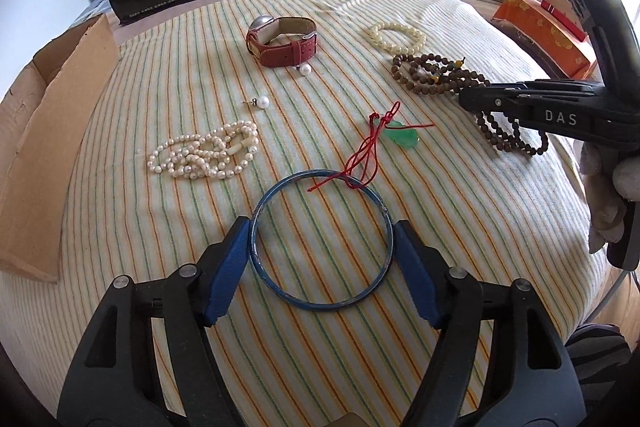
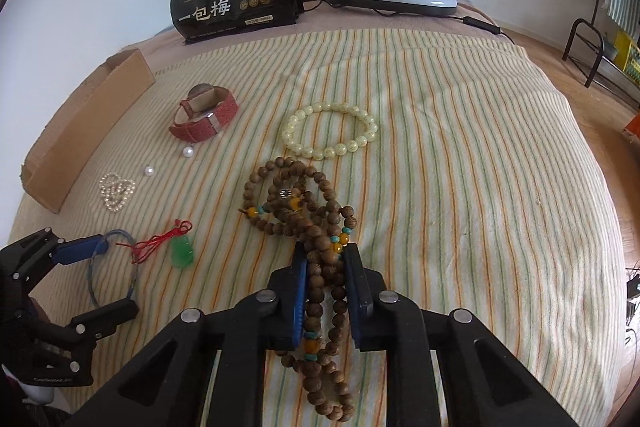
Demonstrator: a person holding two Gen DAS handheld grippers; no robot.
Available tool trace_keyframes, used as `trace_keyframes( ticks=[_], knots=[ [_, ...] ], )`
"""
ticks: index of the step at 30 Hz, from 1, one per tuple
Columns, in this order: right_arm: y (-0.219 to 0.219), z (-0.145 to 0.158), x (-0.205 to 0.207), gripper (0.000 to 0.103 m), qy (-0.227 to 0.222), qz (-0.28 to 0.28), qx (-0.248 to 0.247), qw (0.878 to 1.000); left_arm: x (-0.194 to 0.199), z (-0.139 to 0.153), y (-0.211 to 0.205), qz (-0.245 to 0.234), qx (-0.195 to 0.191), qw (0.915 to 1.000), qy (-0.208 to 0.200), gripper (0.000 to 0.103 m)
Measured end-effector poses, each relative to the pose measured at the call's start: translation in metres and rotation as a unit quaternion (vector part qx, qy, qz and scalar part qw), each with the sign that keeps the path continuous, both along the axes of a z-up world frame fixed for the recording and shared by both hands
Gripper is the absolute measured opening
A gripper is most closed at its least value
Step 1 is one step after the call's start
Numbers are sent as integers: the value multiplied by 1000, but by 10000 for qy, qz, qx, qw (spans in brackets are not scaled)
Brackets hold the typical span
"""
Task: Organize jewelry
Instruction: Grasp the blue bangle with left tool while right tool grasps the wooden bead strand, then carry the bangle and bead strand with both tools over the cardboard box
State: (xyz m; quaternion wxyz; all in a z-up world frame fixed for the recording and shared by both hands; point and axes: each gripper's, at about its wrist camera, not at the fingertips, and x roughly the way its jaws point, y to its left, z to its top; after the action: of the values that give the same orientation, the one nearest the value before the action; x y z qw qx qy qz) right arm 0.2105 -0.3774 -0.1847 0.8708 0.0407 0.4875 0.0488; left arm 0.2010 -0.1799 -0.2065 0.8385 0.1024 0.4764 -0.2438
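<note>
right claw [image 2: 325, 259] around wooden beads [image 2: 296, 203]

Striped bedspread [image 1: 168, 75]: soft matt woven cloth. Blue bangle [image 1: 256, 227]: scuffed, worn paint. Brown bead strand [image 2: 316, 291]: wood-like, grained. Watch strap [image 1: 286, 53]: red textured leather. Cardboard box [image 1: 36, 155]: matt.

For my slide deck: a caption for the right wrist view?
Right gripper clamps brown wooden beads on a striped bedspread.

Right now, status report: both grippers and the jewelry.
Left gripper open, straddling blue bangle. Right gripper shut on wooden bead strand. Red cord of jade pendant crosses bangle rim.
</note>
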Motion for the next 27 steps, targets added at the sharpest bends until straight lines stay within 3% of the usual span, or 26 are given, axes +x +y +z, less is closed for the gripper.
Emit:
trace_keyframes(
  ticks=[9,27],
  knots=[
    [0,26,-23,15,-256,-67,111,9996,-6,17,21,167,-217,9996,-6,73],
    [21,87,-53,15,-709,30,-14,9975,-26,83,59,364,-516,9971,-435,73]
  ],
)
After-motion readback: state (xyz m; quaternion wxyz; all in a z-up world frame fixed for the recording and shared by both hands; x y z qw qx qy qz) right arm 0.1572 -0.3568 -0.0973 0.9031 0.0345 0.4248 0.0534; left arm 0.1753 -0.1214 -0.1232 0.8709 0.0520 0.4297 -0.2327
